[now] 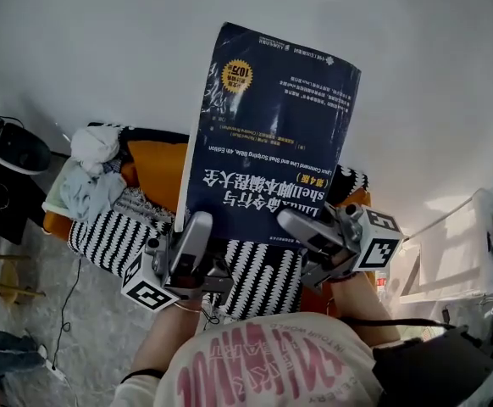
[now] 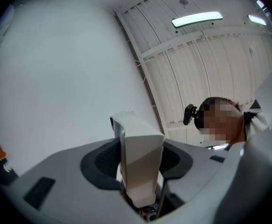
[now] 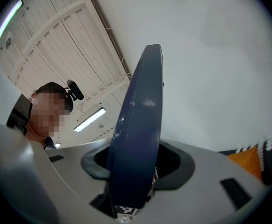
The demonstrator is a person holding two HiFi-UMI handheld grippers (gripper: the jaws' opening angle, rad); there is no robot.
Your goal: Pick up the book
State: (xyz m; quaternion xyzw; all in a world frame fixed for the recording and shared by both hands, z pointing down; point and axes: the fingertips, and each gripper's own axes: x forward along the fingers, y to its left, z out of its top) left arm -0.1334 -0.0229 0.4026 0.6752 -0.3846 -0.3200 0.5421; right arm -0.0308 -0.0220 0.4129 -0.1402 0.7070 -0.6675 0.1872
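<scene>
A thick dark blue book (image 1: 272, 125) with white and yellow print on its cover is held up in the air, upside down in the head view, in front of a white wall. My left gripper (image 1: 197, 227) is shut on its lower left edge, where the white page block (image 2: 138, 157) sits between the jaws. My right gripper (image 1: 301, 223) is shut on its lower right edge, with the blue spine (image 3: 138, 134) clamped between the jaws. Both grippers point level.
Below the book is a sofa (image 1: 111, 236) with a black-and-white striped cover, an orange cushion (image 1: 157, 172) and a heap of pale clothes (image 1: 90, 176). Dark gear (image 1: 9, 151) stands at the far left, and a white rack (image 1: 450, 253) at the right.
</scene>
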